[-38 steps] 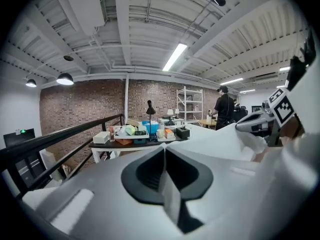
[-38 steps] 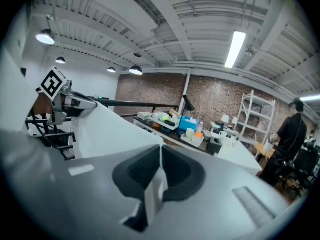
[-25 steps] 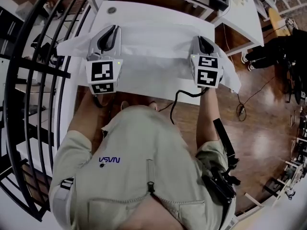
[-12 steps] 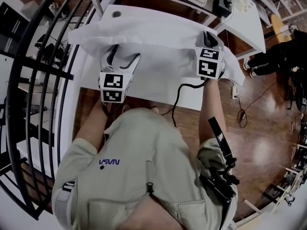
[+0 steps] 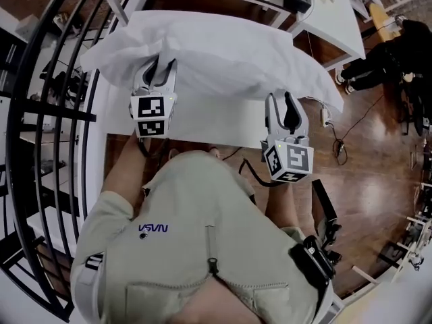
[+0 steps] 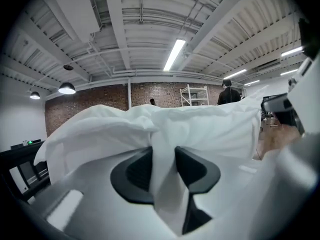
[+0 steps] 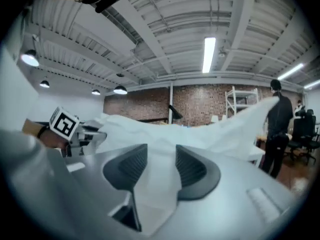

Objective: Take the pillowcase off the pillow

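Pillowcase: white and puffy, lying across the far half of the white surface.
Left tongs: have just been closing; the pads pinch a fold of the pillowcase, whose bulk blocks the view ahead.
Right tongs: have just been opening; the 2 jaws stand apart and grip nothing, by the near right corner, clear of the pillowcase.
Around: black railing at left; another table at far right; person in dark clothes in the background.
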